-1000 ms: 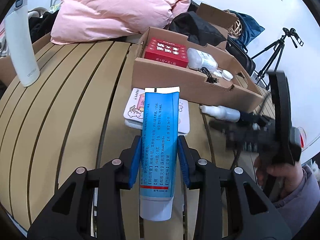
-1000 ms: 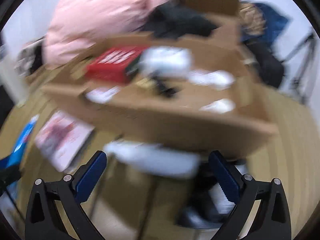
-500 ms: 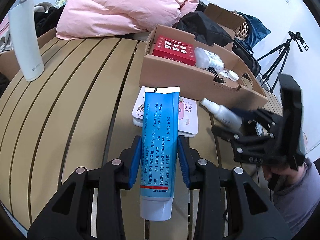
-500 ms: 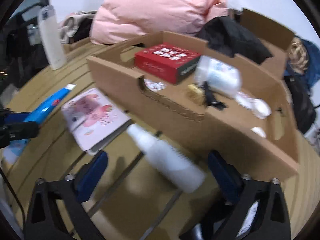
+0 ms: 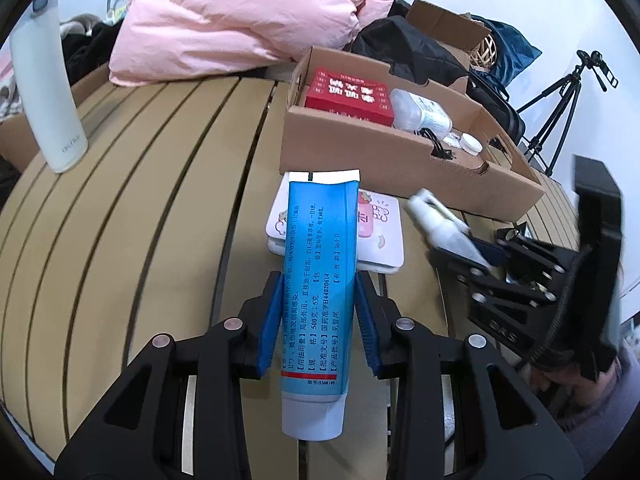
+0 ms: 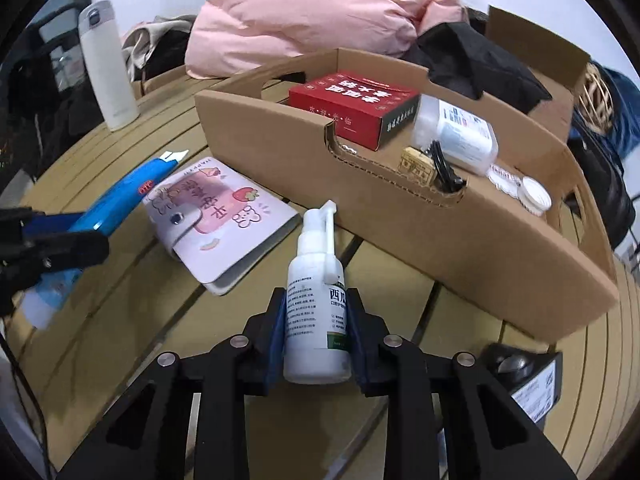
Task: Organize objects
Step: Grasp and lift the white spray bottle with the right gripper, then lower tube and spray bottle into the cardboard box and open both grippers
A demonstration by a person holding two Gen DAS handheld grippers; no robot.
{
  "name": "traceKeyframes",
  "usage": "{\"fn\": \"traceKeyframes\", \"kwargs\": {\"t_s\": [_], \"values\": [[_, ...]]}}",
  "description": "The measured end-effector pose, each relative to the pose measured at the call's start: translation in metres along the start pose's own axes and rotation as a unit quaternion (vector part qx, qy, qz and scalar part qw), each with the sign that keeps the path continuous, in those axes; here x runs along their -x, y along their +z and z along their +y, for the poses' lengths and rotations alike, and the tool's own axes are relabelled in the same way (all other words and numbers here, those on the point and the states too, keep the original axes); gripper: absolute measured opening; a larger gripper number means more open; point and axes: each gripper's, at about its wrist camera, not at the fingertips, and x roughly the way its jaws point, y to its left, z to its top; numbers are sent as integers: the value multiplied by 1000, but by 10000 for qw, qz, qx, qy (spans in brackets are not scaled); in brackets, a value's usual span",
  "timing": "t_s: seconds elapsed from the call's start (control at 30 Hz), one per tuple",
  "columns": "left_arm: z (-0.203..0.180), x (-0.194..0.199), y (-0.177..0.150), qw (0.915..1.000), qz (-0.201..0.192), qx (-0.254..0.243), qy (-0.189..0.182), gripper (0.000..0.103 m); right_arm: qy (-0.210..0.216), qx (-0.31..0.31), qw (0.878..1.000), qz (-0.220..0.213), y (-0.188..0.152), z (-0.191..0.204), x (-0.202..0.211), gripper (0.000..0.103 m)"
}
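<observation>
My left gripper (image 5: pixel 318 284) is shut on a blue ointment tube (image 5: pixel 320 272), held above the slatted wooden table with its cap toward the camera. In the right wrist view the same tube (image 6: pixel 120 196) sticks out at the far left. My right gripper (image 6: pixel 316 300) has a white spray bottle (image 6: pixel 316 312) between its jaws. The jaws are closing, and the blue pads press on the bottle's sides. Its nozzle points toward the open cardboard box (image 6: pixel 460 248). A pink notebook (image 6: pixel 224 216) lies flat between the two grippers.
The box holds a red carton (image 6: pixel 352 104), a clear bottle (image 6: pixel 456 132) and small caps. A white flask (image 5: pixel 48 92) stands at the table's left. Pink bedding (image 5: pixel 240 12) and dark bags lie behind. A tripod (image 5: pixel 560 112) stands far right; a black device (image 6: pixel 524 376) lies near right.
The right gripper's wide-open jaws have closed onto the white spray bottle, and it has rolled so the bottle now points straight ahead. The left gripper still holds the blue tube in place.
</observation>
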Motion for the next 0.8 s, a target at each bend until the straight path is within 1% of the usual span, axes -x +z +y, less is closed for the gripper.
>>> {"fn": "traceKeyframes", "kwargs": {"t_s": [0.07,0.17,0.2,0.23,0.27,0.3,0.37,0.47,0.53,0.6,0.67,0.73,0.77,0.8], "values": [[-2,6,-2,9999,-68,-35,97,31,-184,-155,9997,-55,-8,0,12,30],[-19,23,-12,9974,-132,-364,601,31,-299,-377,9988,-130,-24,0,46,30],[-27,35,-16,9969,-194,-423,630,31,-385,-420,9982,-170,-32,2,64,30],[-32,46,-21,9975,-223,-399,536,31,-456,-442,9978,-214,-39,5,80,30],[-39,60,-27,9986,-226,-320,344,31,-513,-494,9971,-263,-49,8,103,30],[-44,71,-33,9992,-215,-272,181,31,-491,-546,9968,-308,-58,10,120,30],[-57,87,-44,9994,-189,-302,19,31,-347,-626,9967,-388,-79,17,155,30],[-74,100,-54,9988,-140,-390,-269,31,-301,-923,9945,-404,-101,19,187,30],[-83,101,-53,9981,-142,-495,-340,31,-285,-1099,9926,-434,-108,16,198,30],[-89,100,-49,9977,-144,-562,-341,31,-367,-1155,9915,-479,-109,12,202,30],[-93,96,-39,9970,-93,-579,-497,31,-408,-1270,9898,-491,-107,5,202,30],[-99,86,-19,9953,-27,-645,-728,31,-405,-1385,9880,-547,-104,-2,203,30],[-103,77,1,9937,31,-656,-905,31,-380,-1455,9870,-576,-99,-8,202,30],[-107,68,16,9930,73,-667,-975,31,-355,-1511,9860,-615,-92,-15,200,30]]}}
